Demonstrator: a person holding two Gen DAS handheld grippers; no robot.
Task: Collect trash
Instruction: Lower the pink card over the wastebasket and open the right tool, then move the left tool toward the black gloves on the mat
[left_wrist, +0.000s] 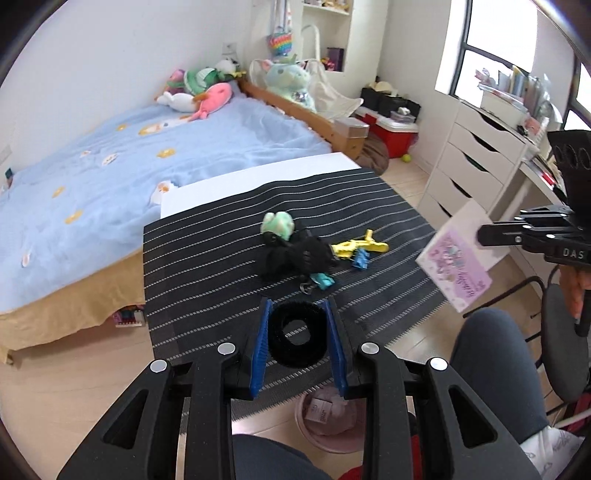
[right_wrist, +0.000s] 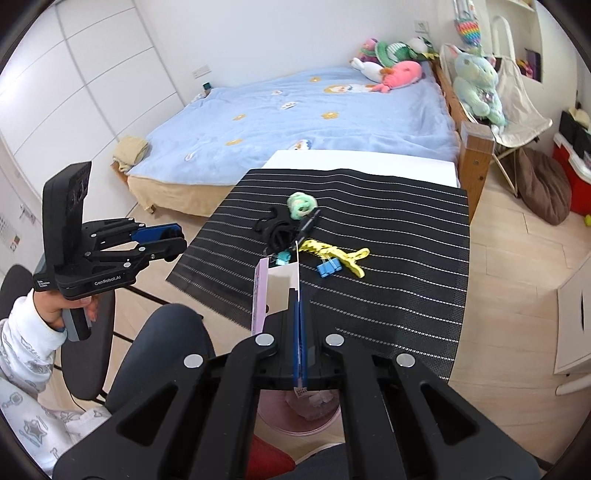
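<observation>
My left gripper (left_wrist: 298, 306) is shut on a black fuzzy hair ring (left_wrist: 297, 334), held above the near edge of the striped black mat (left_wrist: 207, 251). My right gripper (right_wrist: 298, 295) is shut on a pink and white paper box (right_wrist: 275, 288), which also shows in the left wrist view (left_wrist: 460, 254), held off the mat's near edge. A pink trash bin (right_wrist: 295, 410) holding crumpled paper stands on the floor under both grippers; it also shows in the left wrist view (left_wrist: 325, 421).
On the mat lie a green plush charm (right_wrist: 301, 203), a black tangle of straps (right_wrist: 277, 229), a yellow clip (right_wrist: 340, 254) and blue binder clips (right_wrist: 328, 267). A blue bed (right_wrist: 295, 122) lies behind, white drawers (left_wrist: 469, 158) to the right, and my knees below.
</observation>
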